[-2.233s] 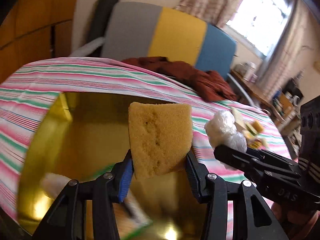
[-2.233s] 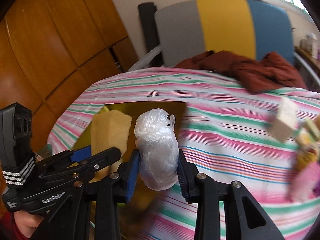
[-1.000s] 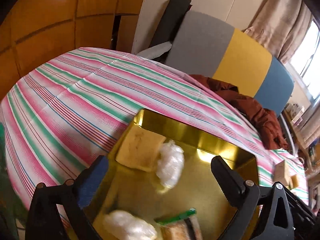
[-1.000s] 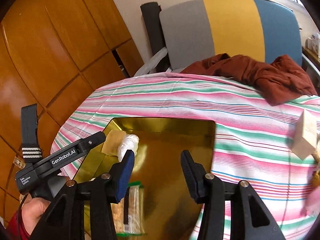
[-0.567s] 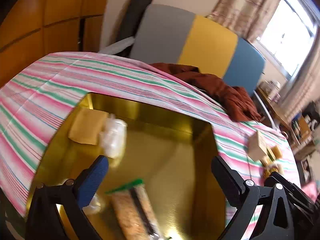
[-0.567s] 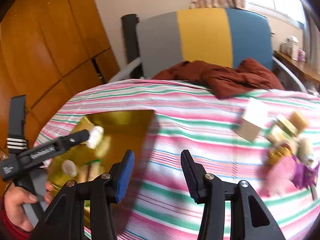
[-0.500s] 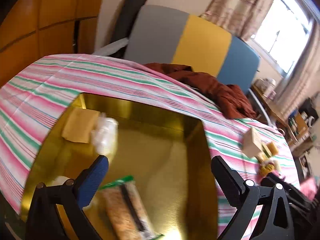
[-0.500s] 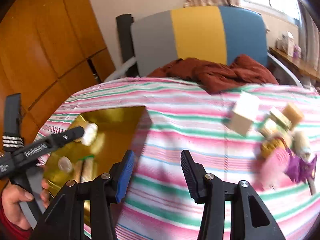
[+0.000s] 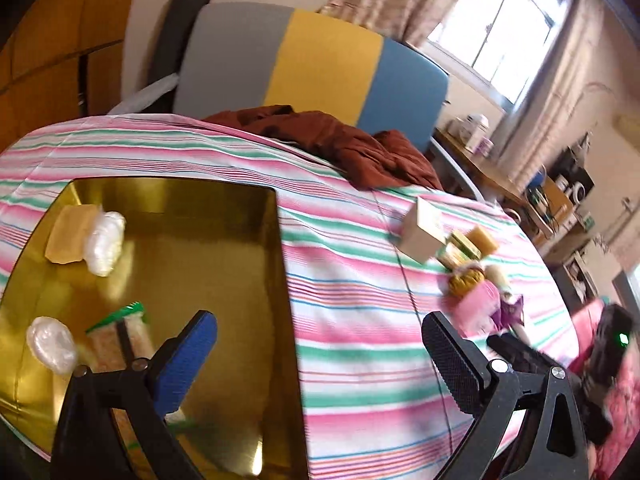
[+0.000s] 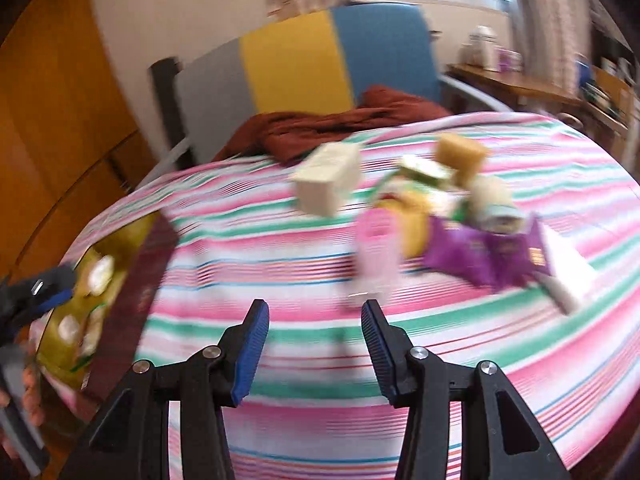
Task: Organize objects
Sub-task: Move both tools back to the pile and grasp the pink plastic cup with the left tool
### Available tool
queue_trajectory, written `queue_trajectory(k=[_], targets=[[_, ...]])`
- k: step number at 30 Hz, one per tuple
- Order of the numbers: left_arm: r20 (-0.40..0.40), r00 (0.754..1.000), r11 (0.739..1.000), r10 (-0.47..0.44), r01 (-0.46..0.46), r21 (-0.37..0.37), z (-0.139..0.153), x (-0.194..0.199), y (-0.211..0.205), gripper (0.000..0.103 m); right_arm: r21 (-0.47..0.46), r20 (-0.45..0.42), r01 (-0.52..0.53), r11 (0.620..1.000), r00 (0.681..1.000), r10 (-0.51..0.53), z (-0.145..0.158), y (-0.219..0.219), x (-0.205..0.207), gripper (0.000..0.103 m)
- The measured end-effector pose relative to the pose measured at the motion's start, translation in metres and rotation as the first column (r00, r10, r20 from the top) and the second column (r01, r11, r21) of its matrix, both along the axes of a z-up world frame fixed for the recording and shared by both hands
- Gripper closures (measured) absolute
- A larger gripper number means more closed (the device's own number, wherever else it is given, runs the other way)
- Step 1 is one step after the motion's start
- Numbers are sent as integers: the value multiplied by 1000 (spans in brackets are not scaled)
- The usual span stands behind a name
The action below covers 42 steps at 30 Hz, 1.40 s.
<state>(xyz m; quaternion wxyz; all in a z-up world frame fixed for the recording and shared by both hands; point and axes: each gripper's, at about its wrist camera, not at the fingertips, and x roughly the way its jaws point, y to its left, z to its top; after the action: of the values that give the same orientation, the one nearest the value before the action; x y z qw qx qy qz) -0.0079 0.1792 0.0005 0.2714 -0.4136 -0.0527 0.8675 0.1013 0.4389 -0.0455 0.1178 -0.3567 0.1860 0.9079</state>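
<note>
Both the left gripper [image 9: 320,356] and the right gripper [image 10: 314,338] are empty, fingers spread apart. The pink packet [image 10: 378,246] lies in a tight cluster beside the purple wrapper [image 10: 486,256], well apart from the gold tray [image 9: 224,264]. Closing there risks pinching a neighbour or scattering the pile.

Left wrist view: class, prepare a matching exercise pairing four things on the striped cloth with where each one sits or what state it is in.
Things:
1. yellow sponge
2. cream box
3. brown cloth
4. left tongs

Places or states:
A. heaped at the far edge of the table, before the chair
B. in the far left corner of the gold tray
C. open, nothing between them
D. on the striped cloth, beside the pile of small items

Pairs: 1-B, 2-D, 3-A, 4-C
</note>
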Motion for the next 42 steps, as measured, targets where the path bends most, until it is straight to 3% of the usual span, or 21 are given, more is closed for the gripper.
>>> queue_trajectory(k=[3,6,10,14,17,23,29,34,38,40,42], targets=[[13,1000,1000,-16,16,-6,-3,6,9,0,3,-6,65,998,998,-65,-6,31,-2,56],[41,999,1000,-26,26,3,-7,10,15,0,-34,1,61,998,998,-61,-15,45,-15,59],[50,998,999,-39,40,-16,-8,16,24,0,-106,-30,-28,994,999,25,-25,41,-30,59],[45,998,998,-49,51,-37,-7,21,30,0,-75,-31,-170,982,985,168,-26,11,-43,57],[40,998,997,-57,59,-49,-5,23,36,0,-80,-53,-199,977,979,195,-23,5,-34,57],[33,993,990,-116,118,-73,-6,23,74,0,-99,-70,-76,992,995,69,-16,31,6,57],[78,951,945,-301,308,-112,-26,28,152,0,-14,-18,10,1000,1000,-10,-15,55,30,57],[88,941,927,-326,336,-167,-42,29,202,0,10,0,54,998,999,-54,-20,74,44,57],[75,940,926,-333,341,-163,-51,25,226,1,4,2,71,997,998,-71,-23,81,50,57],[76,940,932,-331,339,-127,-54,20,233,4,4,0,70,998,998,-70,-23,82,49,57],[72,940,935,-333,339,-104,-56,16,238,21,-3,-6,65,998,998,-65,-22,81,46,57]])
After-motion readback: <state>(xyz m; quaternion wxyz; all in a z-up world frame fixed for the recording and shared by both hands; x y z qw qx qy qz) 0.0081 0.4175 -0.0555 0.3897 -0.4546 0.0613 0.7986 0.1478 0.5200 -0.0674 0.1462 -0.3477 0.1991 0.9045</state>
